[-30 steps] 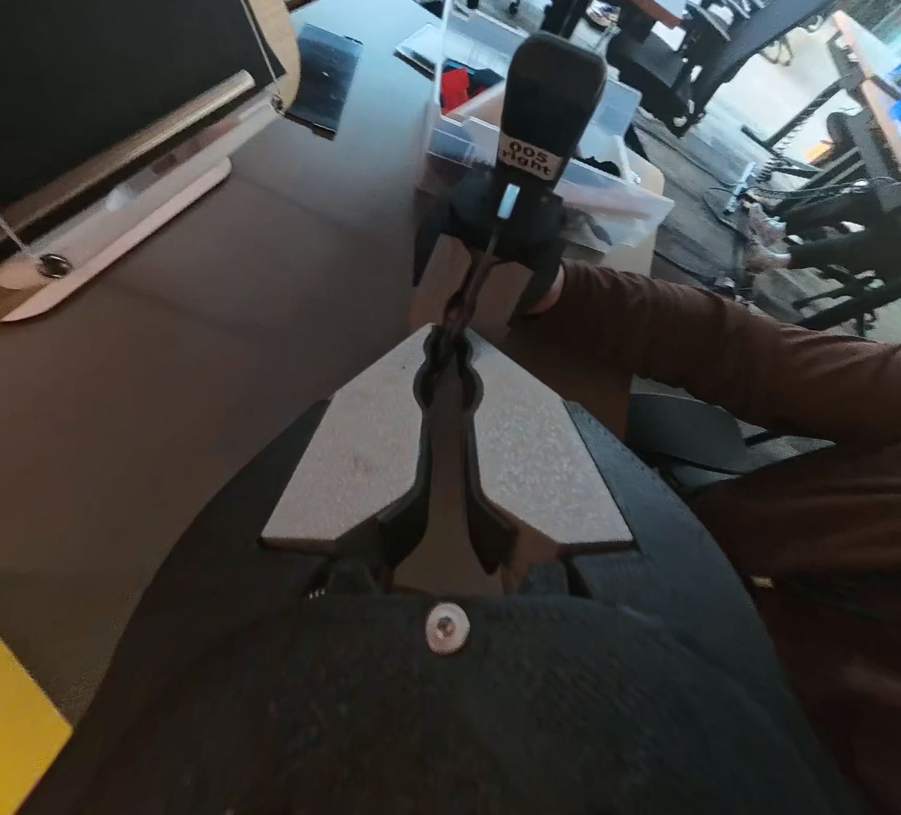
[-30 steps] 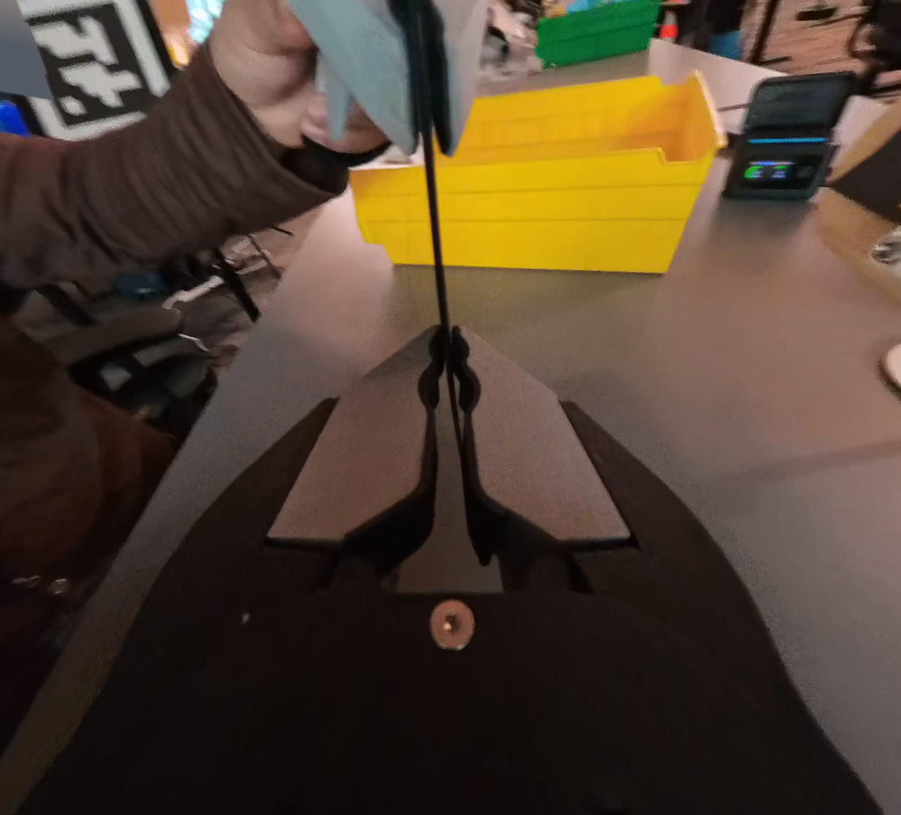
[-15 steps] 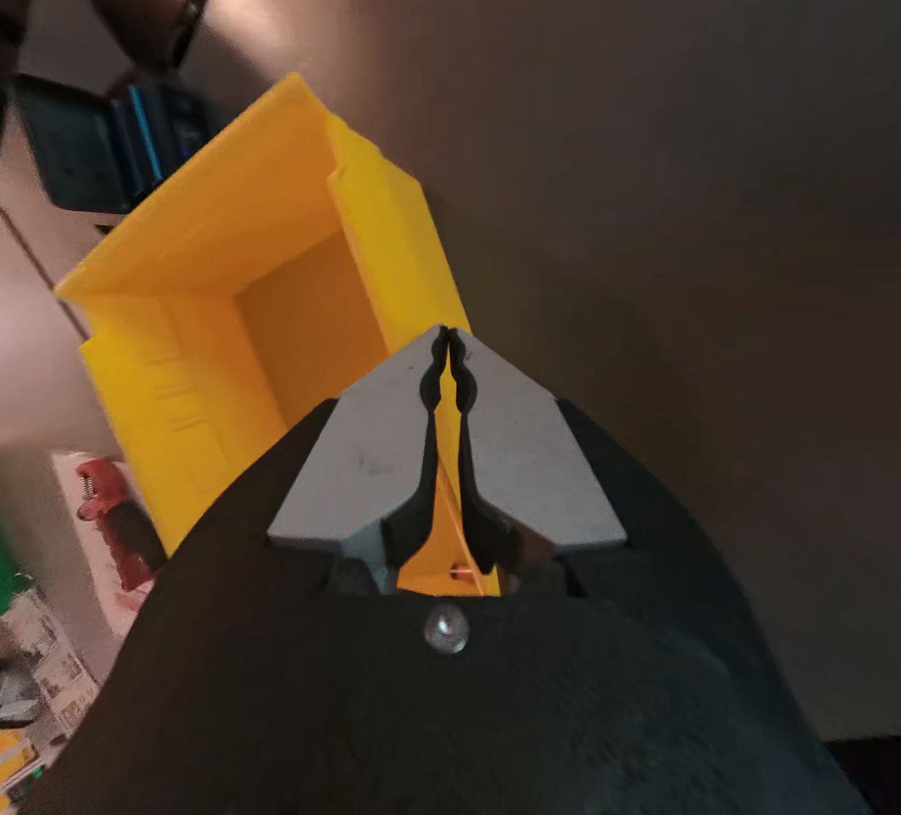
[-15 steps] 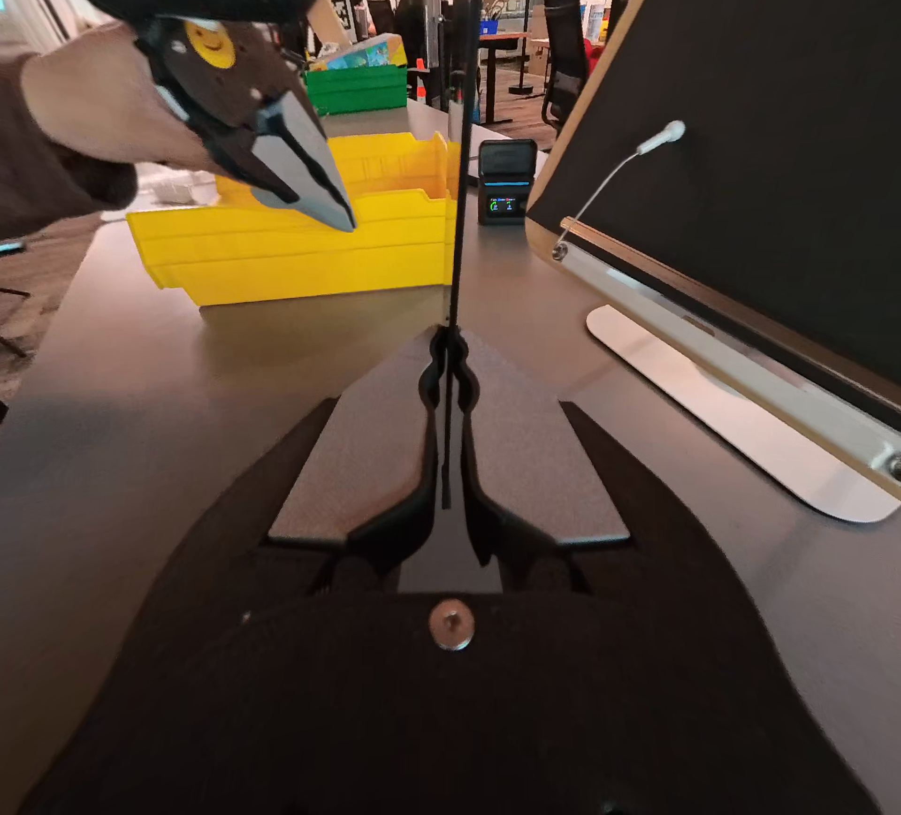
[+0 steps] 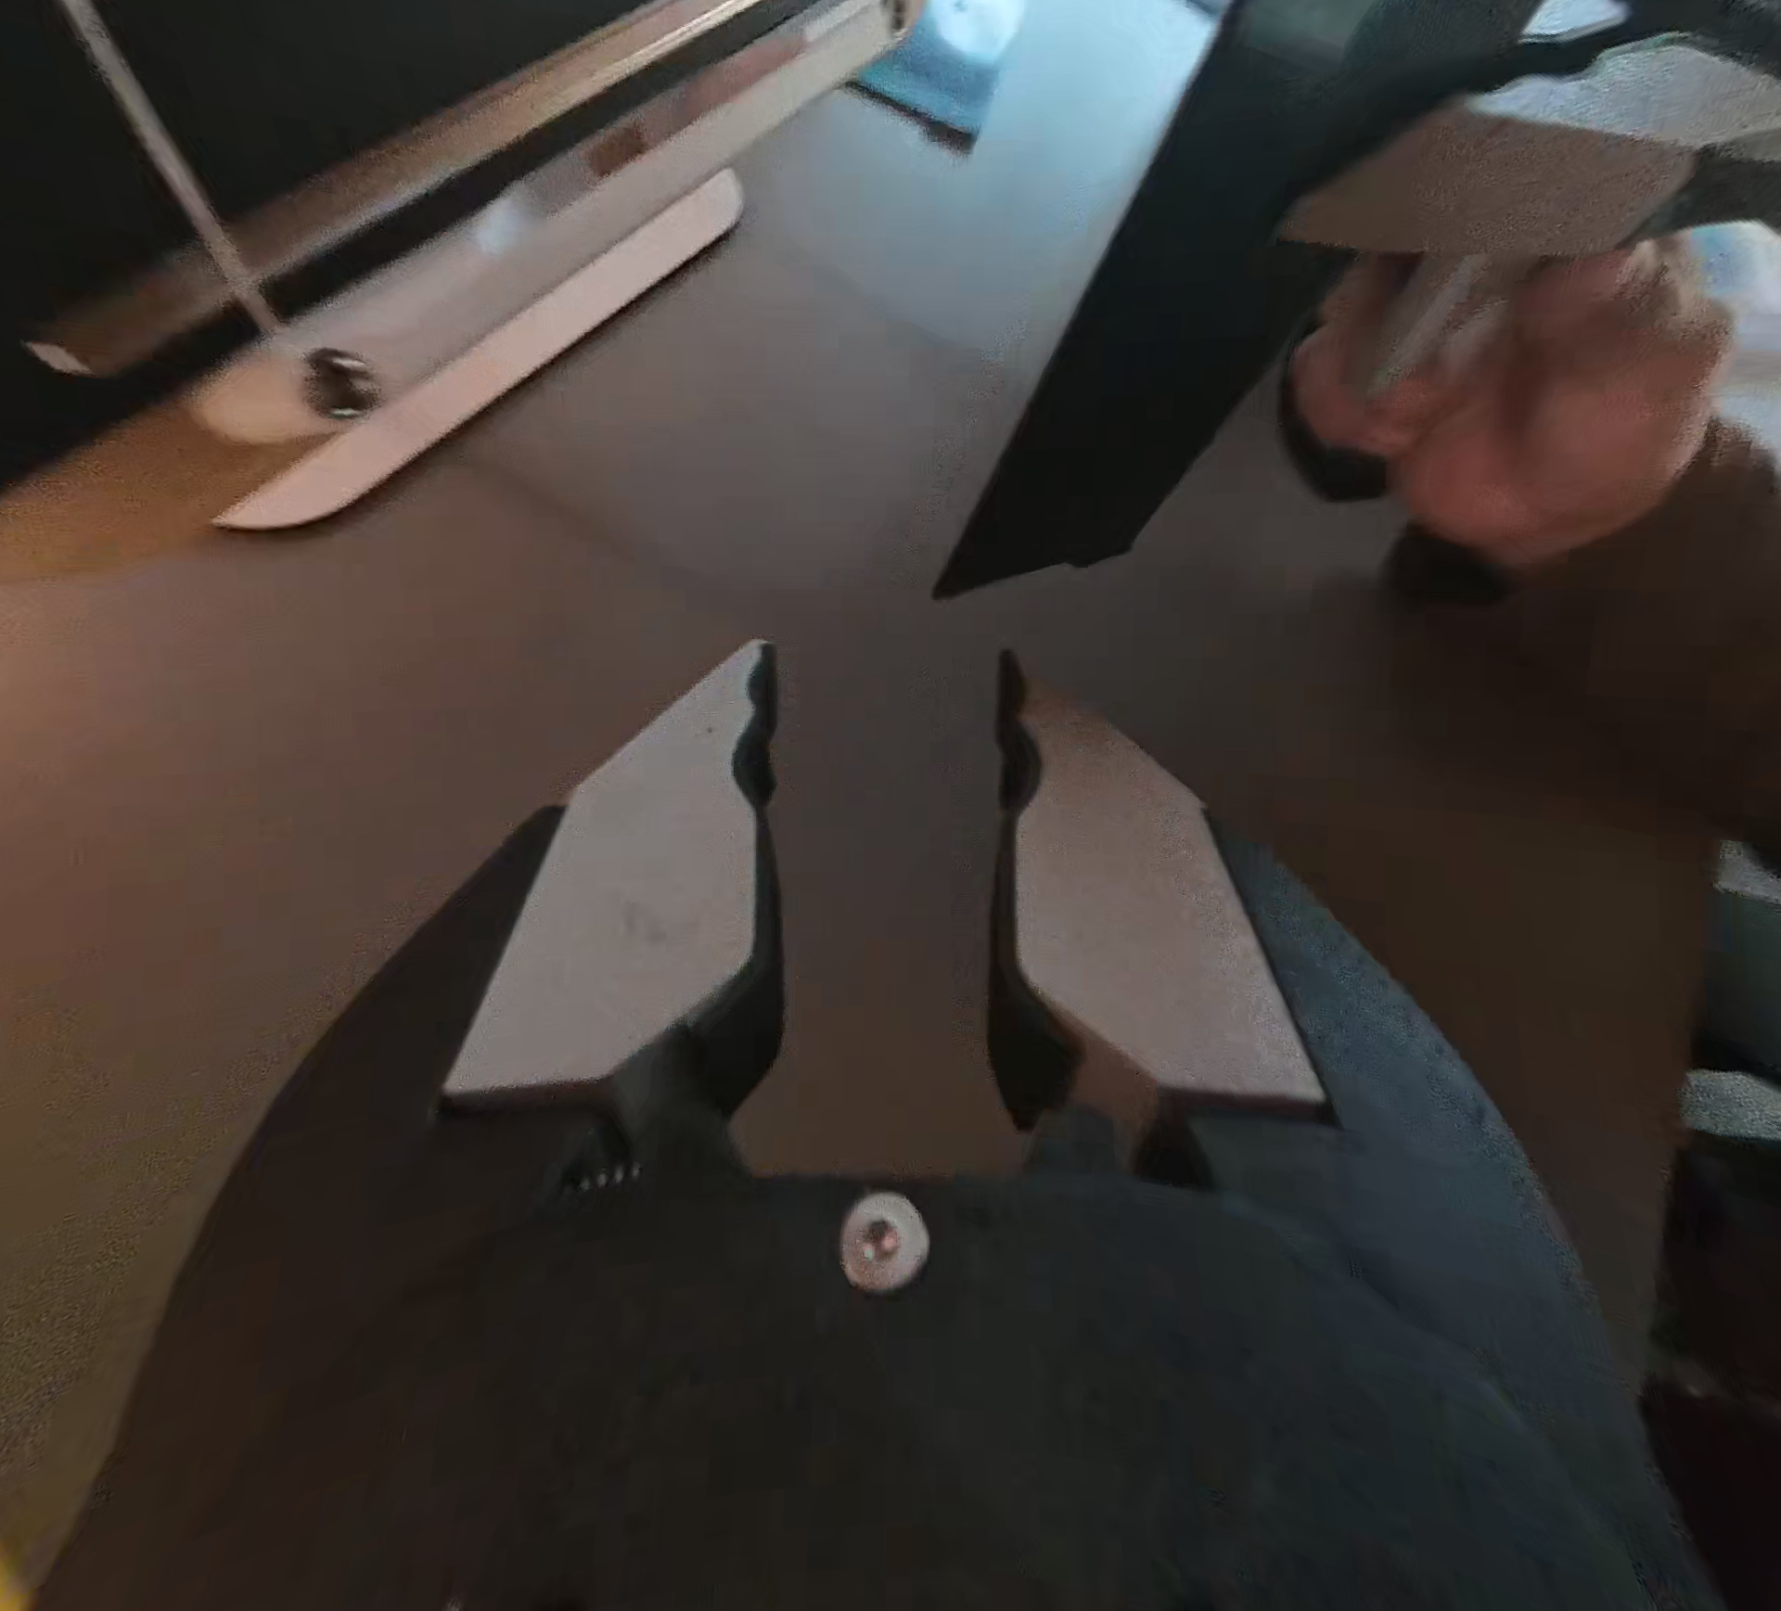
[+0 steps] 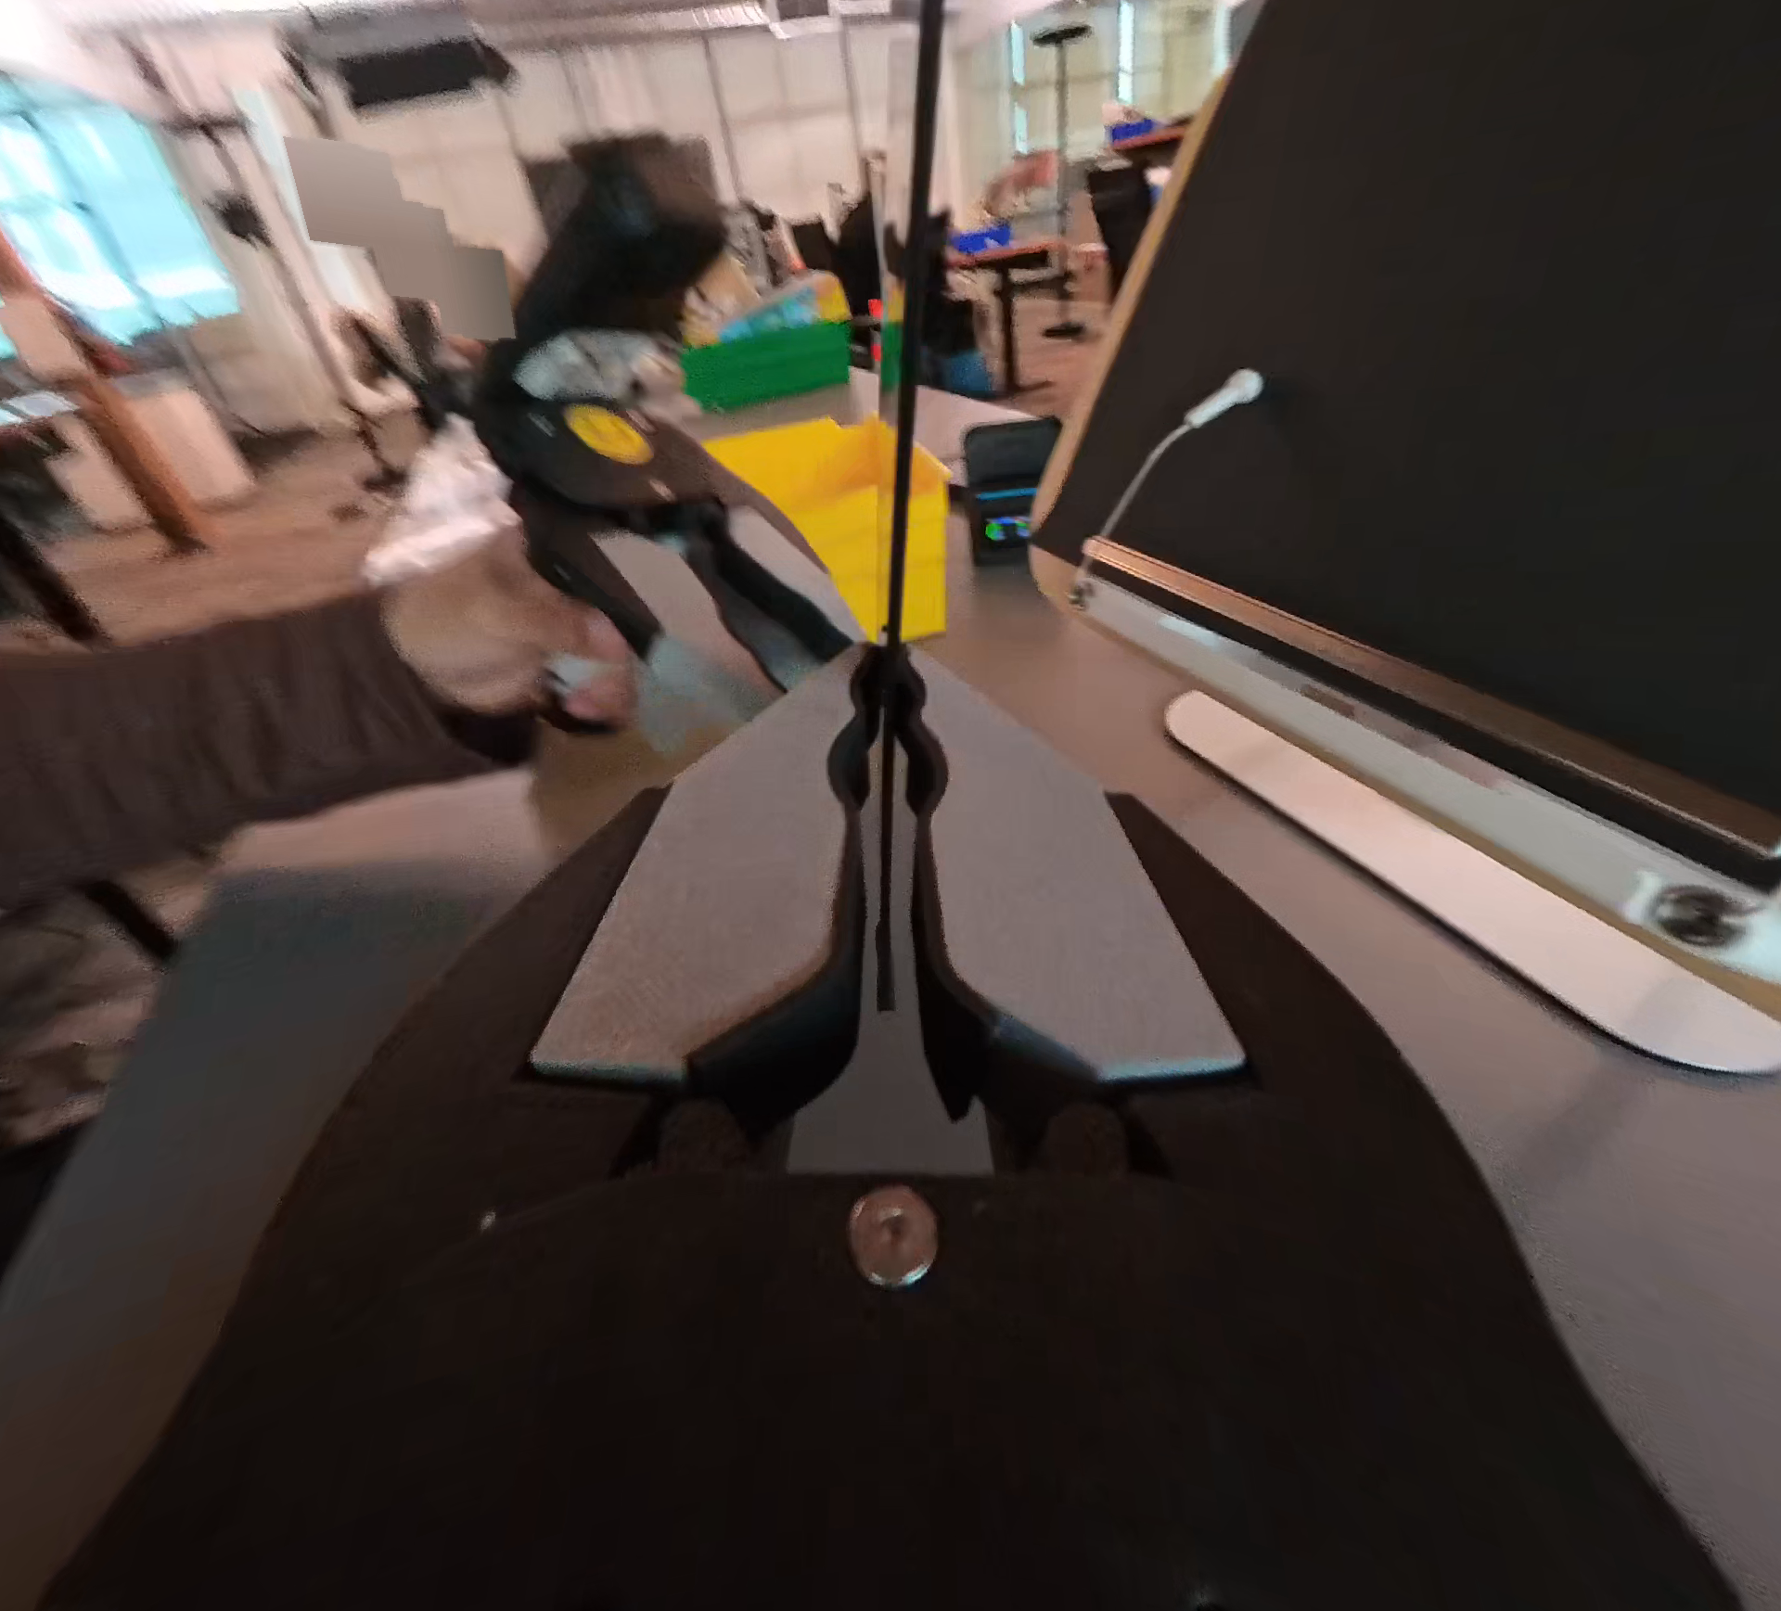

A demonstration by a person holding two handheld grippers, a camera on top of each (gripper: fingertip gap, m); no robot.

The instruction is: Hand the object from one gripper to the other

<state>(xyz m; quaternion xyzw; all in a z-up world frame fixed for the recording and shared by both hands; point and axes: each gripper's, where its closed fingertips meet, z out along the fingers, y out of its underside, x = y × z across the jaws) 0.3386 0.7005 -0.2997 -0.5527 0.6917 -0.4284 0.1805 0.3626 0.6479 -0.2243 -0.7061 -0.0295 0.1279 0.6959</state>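
- Clamping a thin black sheet (image 6: 901,370) edge-on, the right tongs (image 6: 885,669) are pressed together on it, with its lower end showing between the fingers behind the pinch
- From the left wrist view that same sheet (image 5: 1205,235) shows its broad dark face, hanging as a flat panel whose pointed lower corner sits just beyond the left tongs (image 5: 882,669), above the tabletop (image 5: 385,746)
- Left tongs stand apart and hold nothing; the gap faces the sheet's corner but is not yet around it
- Judging by how little thickness shows and how straight it stays, the sheet looks light and fairly stiff, perhaps with some flex at the free end
- Its face looks smooth, so it may slide in a shallow pinch
- A sensible hold would be on the flat face near the lower edge, close to the left tongs and clear of the right tongs, with the fingers well over the edge rather than on the bare corner
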